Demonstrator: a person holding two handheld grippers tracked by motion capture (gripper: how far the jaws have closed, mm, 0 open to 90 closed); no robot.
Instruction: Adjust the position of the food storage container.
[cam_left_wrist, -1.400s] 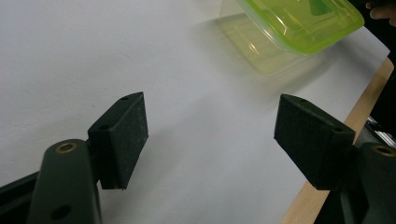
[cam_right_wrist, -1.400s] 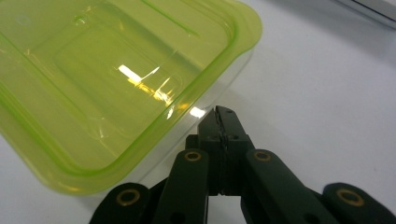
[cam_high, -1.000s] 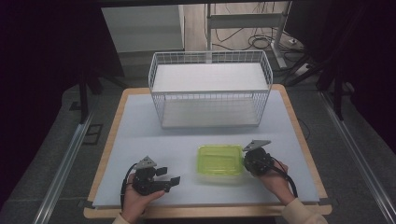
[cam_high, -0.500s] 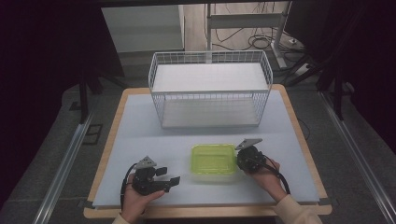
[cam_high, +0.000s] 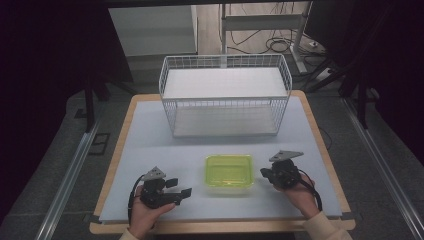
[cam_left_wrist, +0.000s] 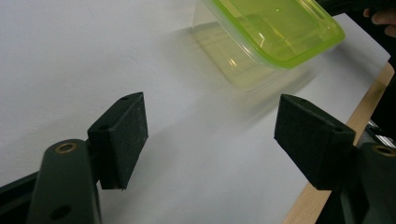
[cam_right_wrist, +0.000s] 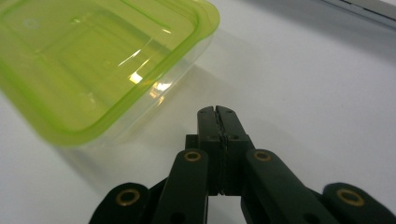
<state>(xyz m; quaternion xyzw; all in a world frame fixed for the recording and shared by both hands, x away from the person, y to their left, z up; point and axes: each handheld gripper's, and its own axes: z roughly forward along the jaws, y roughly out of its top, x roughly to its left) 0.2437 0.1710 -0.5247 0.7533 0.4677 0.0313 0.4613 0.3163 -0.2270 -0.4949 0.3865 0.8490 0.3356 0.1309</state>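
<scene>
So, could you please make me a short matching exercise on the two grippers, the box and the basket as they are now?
Things:
1. left gripper
2. right gripper
3. green-lidded box
4. wire basket

States or places:
a. far side of the table
b. jaws pressed together, empty
c. between the two grippers
d. jaws wide apart, empty

Pairs: 1-d, 2-b, 3-c, 4-a

Setting: lab or test room, as I see it from the high view. Evidence: wood-edged bench (cam_high: 320, 150) with white sheet; metal rails (cam_high: 65, 185) along the grey carpeted floor; loose cables (cam_high: 280, 46) beneath a metal-legged desk (cam_high: 260, 22) behind; dark surrounds; white wire basket (cam_high: 225, 95).
</scene>
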